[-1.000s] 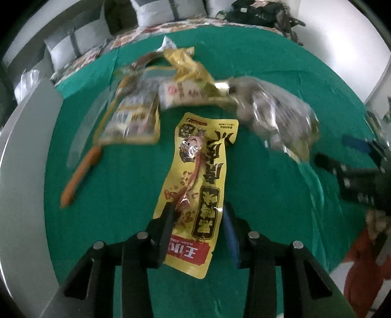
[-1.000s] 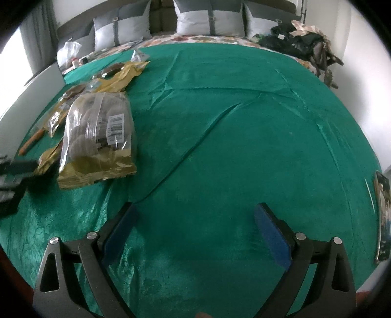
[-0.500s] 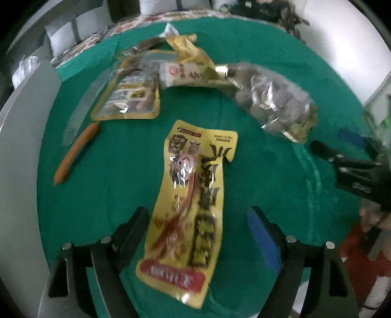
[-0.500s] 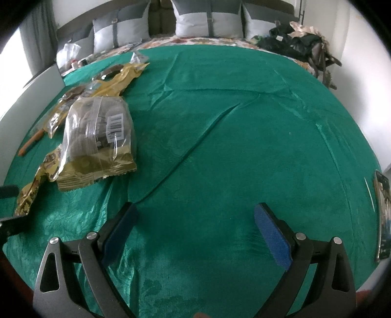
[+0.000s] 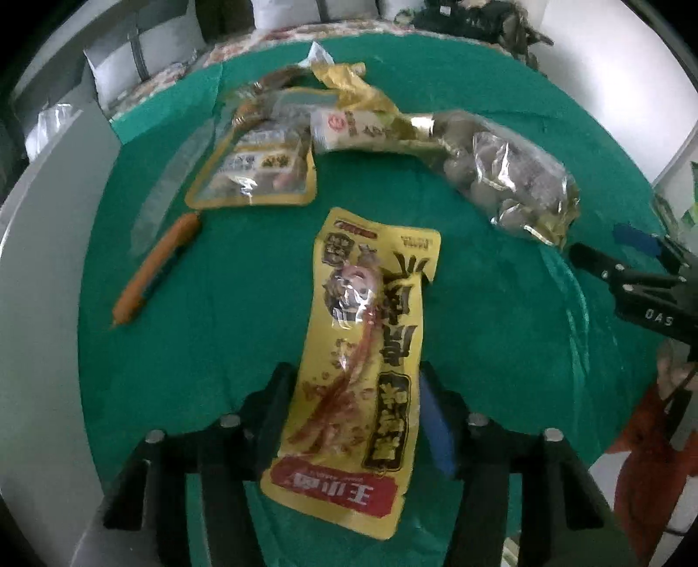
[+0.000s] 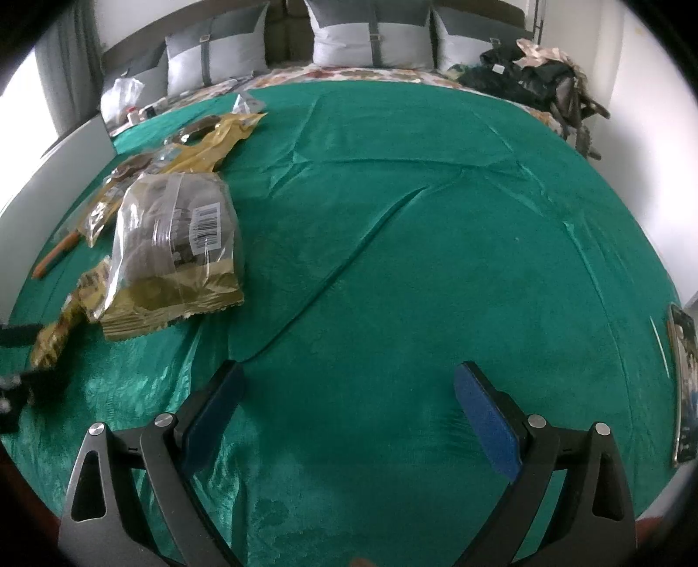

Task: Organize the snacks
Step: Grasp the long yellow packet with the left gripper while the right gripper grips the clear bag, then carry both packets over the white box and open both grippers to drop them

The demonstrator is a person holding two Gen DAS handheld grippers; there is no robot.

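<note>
The yellow snack pouch [image 5: 371, 349] is long and flat, printed with dark characters, a clear window showing reddish strips, and a red band at its near end; it lies on the green cloth [image 5: 261, 305] just nearer than the gold-edged flat pouch [image 5: 261, 170]. Going rightward from that pouch: an orange sausage stick [image 5: 155, 270] to its left, then the yellow snack pouch, then a clear bag of brown pieces [image 5: 510, 179] to its right. The left gripper [image 5: 353, 405] has just been closing and its pads sit against the yellow pouch's edges, gripping it. Only the right wrist view shows the barcode on the clear bag, grey pillows [image 6: 344, 39], and the right gripper [image 6: 349, 414] spread wide over bare cloth.
</note>
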